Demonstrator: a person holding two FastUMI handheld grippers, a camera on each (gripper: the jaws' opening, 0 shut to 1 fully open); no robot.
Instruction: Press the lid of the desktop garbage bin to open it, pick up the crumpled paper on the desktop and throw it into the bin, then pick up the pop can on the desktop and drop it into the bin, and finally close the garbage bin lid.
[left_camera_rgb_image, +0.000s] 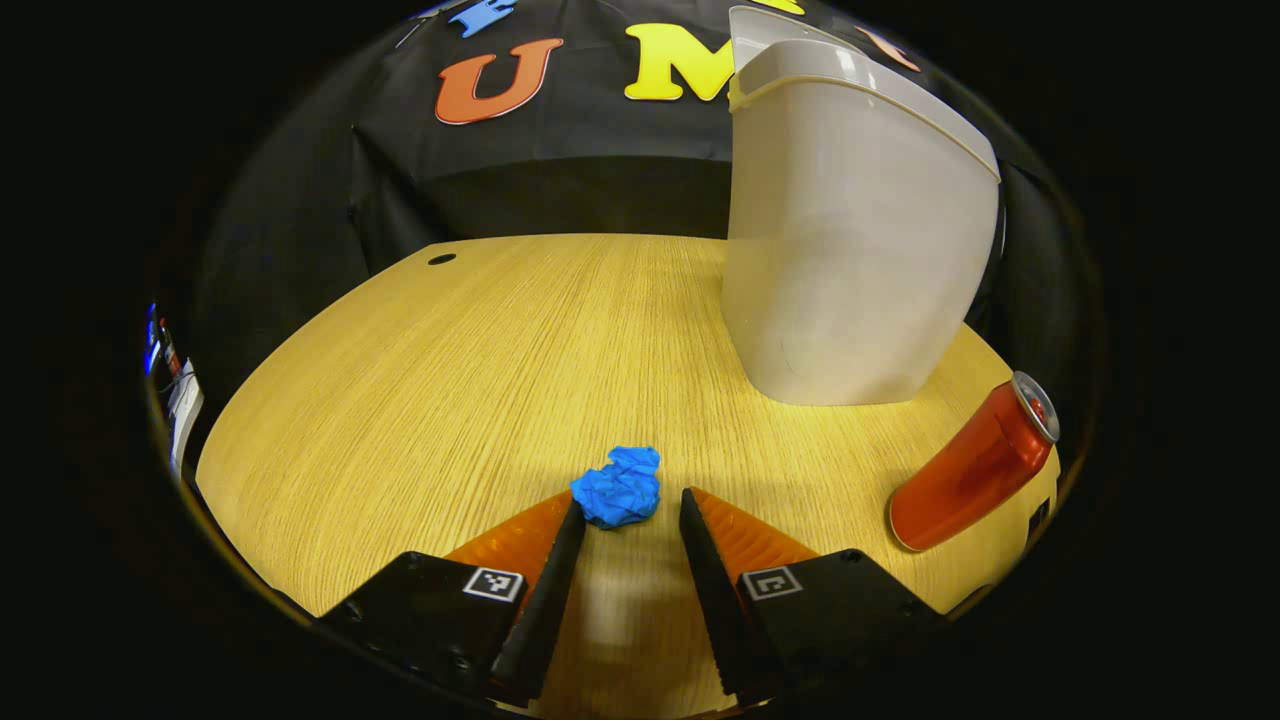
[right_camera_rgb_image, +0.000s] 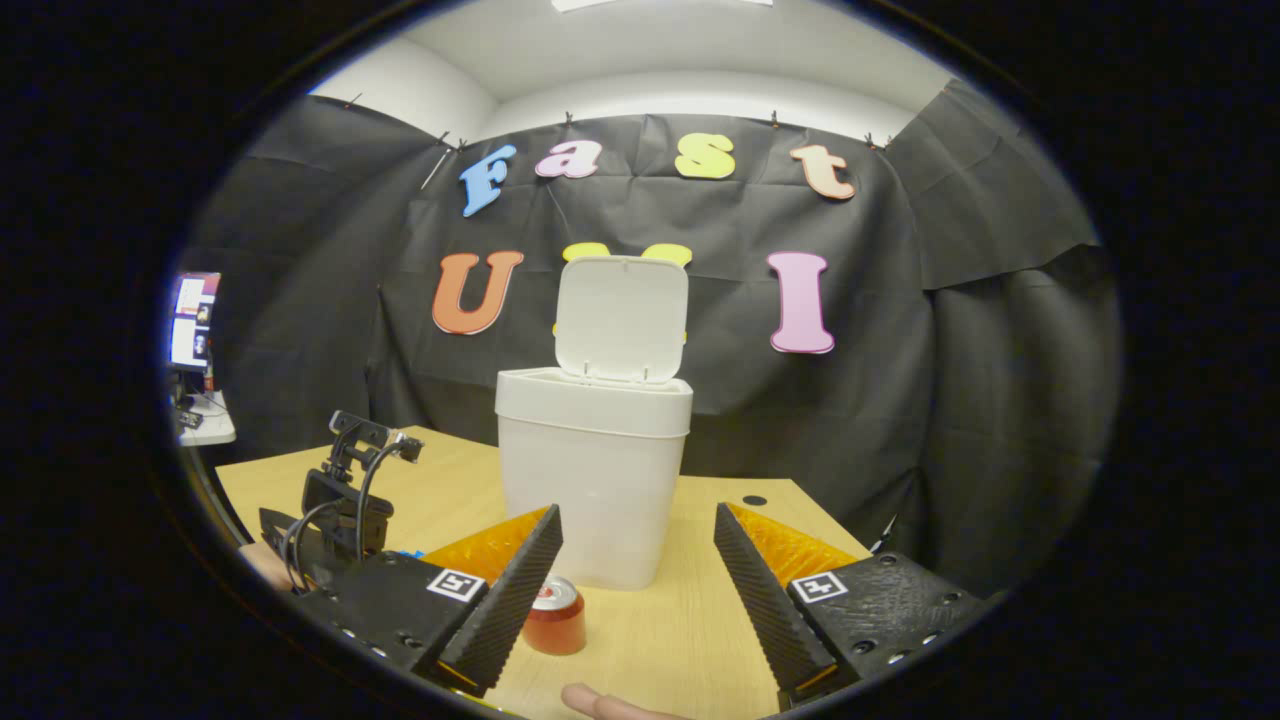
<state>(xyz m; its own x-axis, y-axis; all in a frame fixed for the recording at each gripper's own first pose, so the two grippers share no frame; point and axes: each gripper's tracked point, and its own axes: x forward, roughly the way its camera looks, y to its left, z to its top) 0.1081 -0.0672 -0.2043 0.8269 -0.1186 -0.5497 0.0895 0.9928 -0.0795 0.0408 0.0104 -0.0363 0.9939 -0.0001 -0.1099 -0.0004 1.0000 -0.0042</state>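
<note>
table (left_camera_rgb_image: 400, 400) (wood grain) | on it: bin (left_camera_rgb_image: 850, 270), crumpled paper (left_camera_rgb_image: 620, 487), can (left_camera_rgb_image: 970, 465)

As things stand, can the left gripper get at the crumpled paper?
Probably yes. The left gripper is open, and the crumpled paper lies on the table just ahead of its fingertips, roughly centred on the gap. Nothing lies between them; the bin and pop can stand off to one side.

Bright overhead light; sharp focus; fisheye-bent edges.
</note>
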